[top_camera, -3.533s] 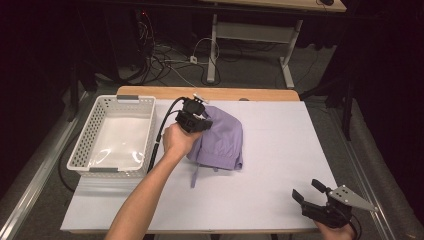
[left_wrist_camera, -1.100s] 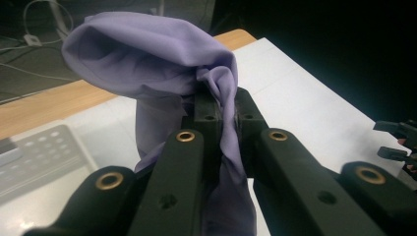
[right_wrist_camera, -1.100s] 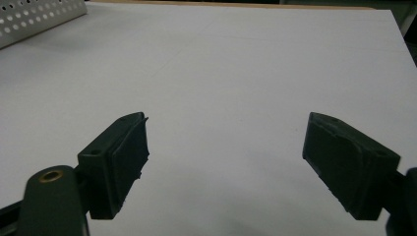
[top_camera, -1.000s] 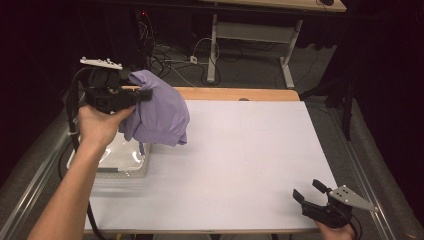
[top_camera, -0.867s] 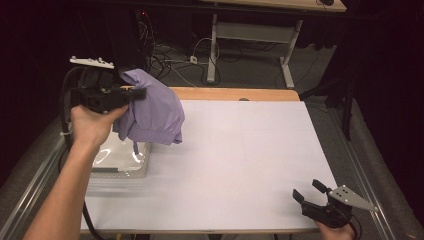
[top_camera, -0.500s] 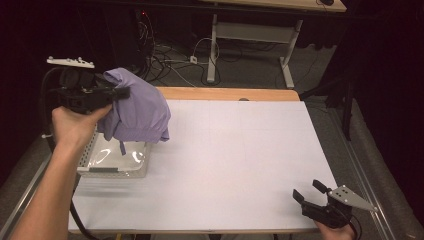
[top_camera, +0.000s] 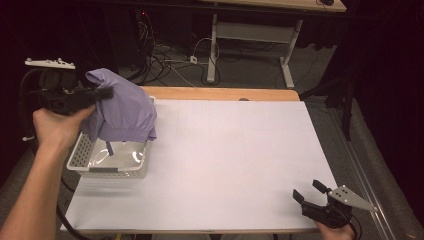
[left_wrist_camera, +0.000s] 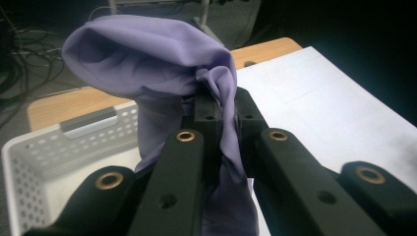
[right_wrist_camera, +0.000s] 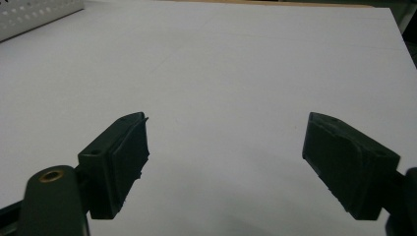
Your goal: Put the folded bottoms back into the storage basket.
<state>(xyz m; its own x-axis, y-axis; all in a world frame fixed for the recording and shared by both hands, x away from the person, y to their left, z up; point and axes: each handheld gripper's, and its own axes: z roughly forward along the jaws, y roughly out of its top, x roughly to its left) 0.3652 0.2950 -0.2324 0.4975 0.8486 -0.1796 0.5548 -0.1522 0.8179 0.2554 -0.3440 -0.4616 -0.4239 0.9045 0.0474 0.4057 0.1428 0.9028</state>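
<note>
Left gripper (left_wrist_camera: 216,115): jaws closed tight on a bunched fold of the purple cloth (left_wrist_camera: 162,73); the fabric is pinched between the pads and drapes down on both sides of them. In the high view this gripper (top_camera: 102,92) is held level, raised above the basket (top_camera: 82,155), and the cloth (top_camera: 125,107) hangs from it over the basket's far right corner, its lower hem just above the basket's rim and a thin strap dangling inside. The left hand (top_camera: 57,127) is above the basket's left wall.

Right gripper (right_wrist_camera: 223,162): jaws spread wide, nothing between them, pads held just over bare table (right_wrist_camera: 221,64). In the high view it (top_camera: 312,192) sits well apart from the basket, at the table's near right corner, close to both the near edge and the right edge.

Open room: right of the basket the whole white tabletop (top_camera: 235,150) is bare up to its far edge, where a wooden strip (top_camera: 220,93) runs behind it. The basket stands at the table's left edge, its left wall about flush with that edge.

Count: one cloth, one basket, two grippers, one table
</note>
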